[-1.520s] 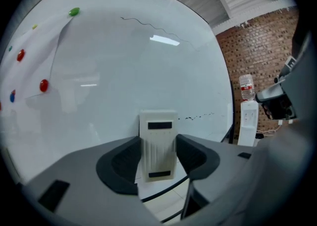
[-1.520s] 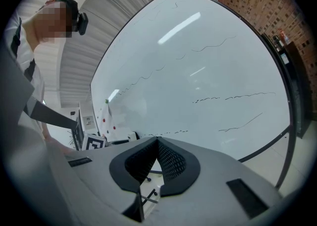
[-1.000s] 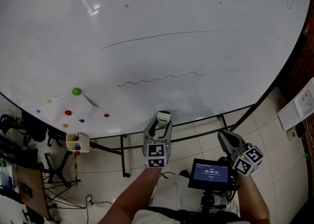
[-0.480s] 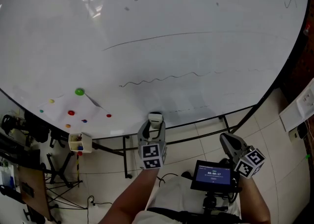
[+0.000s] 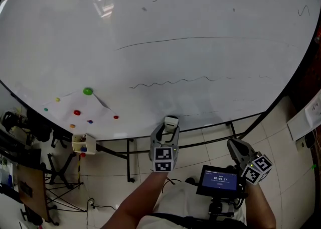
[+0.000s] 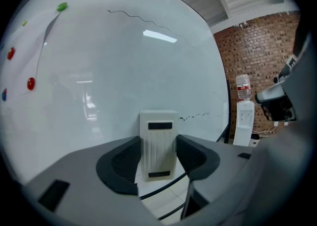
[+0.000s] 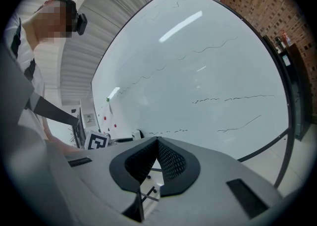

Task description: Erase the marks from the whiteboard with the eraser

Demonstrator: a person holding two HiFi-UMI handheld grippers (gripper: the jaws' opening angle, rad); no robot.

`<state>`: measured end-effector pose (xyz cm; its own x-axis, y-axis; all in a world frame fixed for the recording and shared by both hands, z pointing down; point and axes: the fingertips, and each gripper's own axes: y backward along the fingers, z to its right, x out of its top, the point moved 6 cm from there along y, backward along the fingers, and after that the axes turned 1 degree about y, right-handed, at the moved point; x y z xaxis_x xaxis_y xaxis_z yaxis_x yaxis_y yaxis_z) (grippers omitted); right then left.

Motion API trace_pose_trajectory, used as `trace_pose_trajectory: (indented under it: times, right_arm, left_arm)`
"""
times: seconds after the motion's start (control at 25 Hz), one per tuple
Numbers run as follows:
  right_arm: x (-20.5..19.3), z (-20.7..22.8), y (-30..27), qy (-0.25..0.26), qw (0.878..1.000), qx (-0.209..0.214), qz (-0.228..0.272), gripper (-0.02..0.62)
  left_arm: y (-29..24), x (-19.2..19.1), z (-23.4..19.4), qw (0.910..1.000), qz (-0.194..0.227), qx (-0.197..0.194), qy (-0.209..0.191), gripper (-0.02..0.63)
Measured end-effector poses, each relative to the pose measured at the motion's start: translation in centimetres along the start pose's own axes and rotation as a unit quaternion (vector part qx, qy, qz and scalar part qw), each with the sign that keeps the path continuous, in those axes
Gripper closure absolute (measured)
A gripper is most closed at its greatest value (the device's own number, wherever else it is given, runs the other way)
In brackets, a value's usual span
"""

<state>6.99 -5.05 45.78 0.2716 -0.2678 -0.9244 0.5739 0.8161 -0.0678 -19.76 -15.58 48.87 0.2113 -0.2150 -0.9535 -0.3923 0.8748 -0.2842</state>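
The left gripper [image 5: 169, 128] is clamped on the white eraser [image 5: 171, 121], which stands upright between its jaws at the 6 o'clock edge of the whiteboard [image 5: 150, 12]; whether it touches the board I cannot tell. A wavy pen line [image 5: 170, 81] runs at 12 o'clock from the eraser, with a longer thin line [image 5: 200, 39] above it. The right gripper [image 5: 235, 145], at 4 o'clock from the left one, has its jaws together on nothing, beside a small screen [image 5: 219, 180].
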Motion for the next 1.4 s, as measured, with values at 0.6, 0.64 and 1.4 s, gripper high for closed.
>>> trace_pose_trajectory:
  times: [0.6, 0.64, 1.4]
  right_arm:
    - [-1.2, 0.9, -0.6, -0.014, 1.0, 0.019, -0.015, 0.575]
    - [-1.3, 1.3, -0.6, -0.016, 1.0, 0.02, -0.016, 0.575]
    - [2.9, 9.2, -1.7, -0.038, 0.994, 0.098, -0.036, 0.575]
  left_arm:
    - [1.0, -1.1, -2.6, 0.9904, -0.001, 0.095, 0.1, 0.348]
    - [0.7, -0.9, -2.2, 0.9895, -0.003, 0.097, 0.108, 0.348]
    - [-5.8, 1.6, 9.7, 0.9901, -0.061, 0.022, 0.125, 0.347]
